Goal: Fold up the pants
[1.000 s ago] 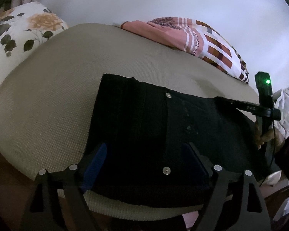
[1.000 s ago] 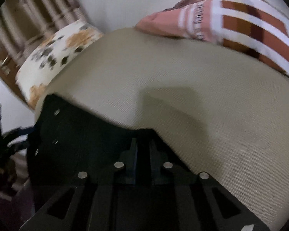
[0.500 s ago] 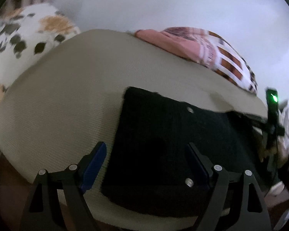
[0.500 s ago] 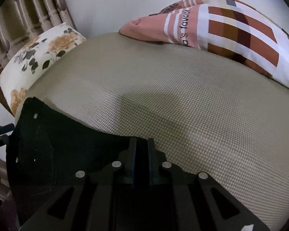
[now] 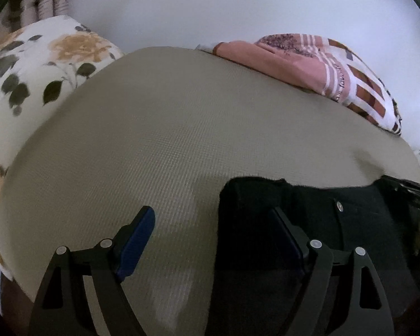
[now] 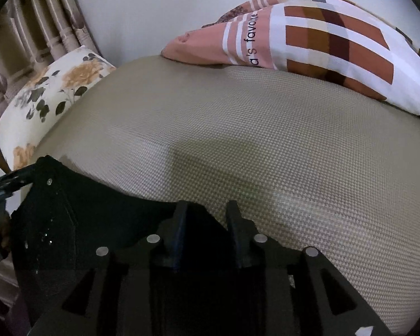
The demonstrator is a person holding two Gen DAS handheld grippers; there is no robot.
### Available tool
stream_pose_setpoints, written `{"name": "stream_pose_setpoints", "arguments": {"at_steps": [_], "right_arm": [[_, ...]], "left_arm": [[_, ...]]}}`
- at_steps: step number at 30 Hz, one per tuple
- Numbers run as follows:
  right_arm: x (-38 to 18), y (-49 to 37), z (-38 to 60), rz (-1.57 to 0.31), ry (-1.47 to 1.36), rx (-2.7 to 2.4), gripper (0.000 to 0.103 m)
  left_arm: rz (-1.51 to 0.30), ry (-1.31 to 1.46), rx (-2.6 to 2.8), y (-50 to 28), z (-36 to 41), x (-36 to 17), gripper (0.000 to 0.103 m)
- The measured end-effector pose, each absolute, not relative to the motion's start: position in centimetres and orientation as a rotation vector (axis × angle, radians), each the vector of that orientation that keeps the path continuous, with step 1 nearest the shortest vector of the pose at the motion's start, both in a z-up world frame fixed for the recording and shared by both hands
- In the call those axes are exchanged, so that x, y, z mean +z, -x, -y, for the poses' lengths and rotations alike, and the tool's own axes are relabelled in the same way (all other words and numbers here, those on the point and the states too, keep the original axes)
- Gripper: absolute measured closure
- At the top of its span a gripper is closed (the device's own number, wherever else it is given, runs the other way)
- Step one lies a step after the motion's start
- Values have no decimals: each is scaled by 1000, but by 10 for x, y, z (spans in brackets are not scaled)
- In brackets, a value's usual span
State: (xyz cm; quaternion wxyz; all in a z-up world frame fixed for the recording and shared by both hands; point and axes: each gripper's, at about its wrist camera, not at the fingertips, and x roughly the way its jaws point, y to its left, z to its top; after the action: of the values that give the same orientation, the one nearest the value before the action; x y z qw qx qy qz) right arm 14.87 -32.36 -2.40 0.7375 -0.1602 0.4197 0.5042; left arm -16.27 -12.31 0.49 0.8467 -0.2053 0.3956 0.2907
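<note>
The black pants point(image 5: 308, 224) lie folded at the near edge of a beige bed point(image 5: 182, 128). In the left wrist view my left gripper point(image 5: 210, 229) is open and empty, its left blue pad point(image 5: 137, 238) over bare sheet and its right pad over the pants' left edge. In the right wrist view the pants point(image 6: 84, 212) spread left from my right gripper point(image 6: 207, 212). Its fingers stand slightly apart with the dark cloth's corner between them. Whether they still pinch it is unclear.
A floral pillow point(image 5: 28, 78) lies at the bed's left end, in front of a wooden headboard point(image 6: 42, 33). A pink and brown patterned pillow point(image 6: 322, 36) lies at the back right against a white wall. Bare beige sheet point(image 6: 266, 145) spreads beyond the pants.
My left gripper has moved left off the pants, so they now sit at its right. My right gripper's fingers have parted slightly from fully shut.
</note>
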Motion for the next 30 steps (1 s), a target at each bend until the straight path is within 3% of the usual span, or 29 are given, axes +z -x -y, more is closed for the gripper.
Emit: {"name": "stream_pose_setpoints", "arguments": {"at_steps": [9,11,13,26,30], "right_arm": [[-25,-146,322,-919,349,1100,78],[-25,-146,322,-914,351,1093,74],[-25,-146,321,-910,354,1086,65],[-21,-156,323,-971,339,1111,46],[16,-174,374,-938,100,1003,46]], "left_arm": [[-823,440,622,152,96,12,19],[-808,417,616,160,102,12,17],[-800,354,632,164,108,10,7],[-800,472,686,188,91,28,5],[-730,474,807,214,94,56,5]]}}
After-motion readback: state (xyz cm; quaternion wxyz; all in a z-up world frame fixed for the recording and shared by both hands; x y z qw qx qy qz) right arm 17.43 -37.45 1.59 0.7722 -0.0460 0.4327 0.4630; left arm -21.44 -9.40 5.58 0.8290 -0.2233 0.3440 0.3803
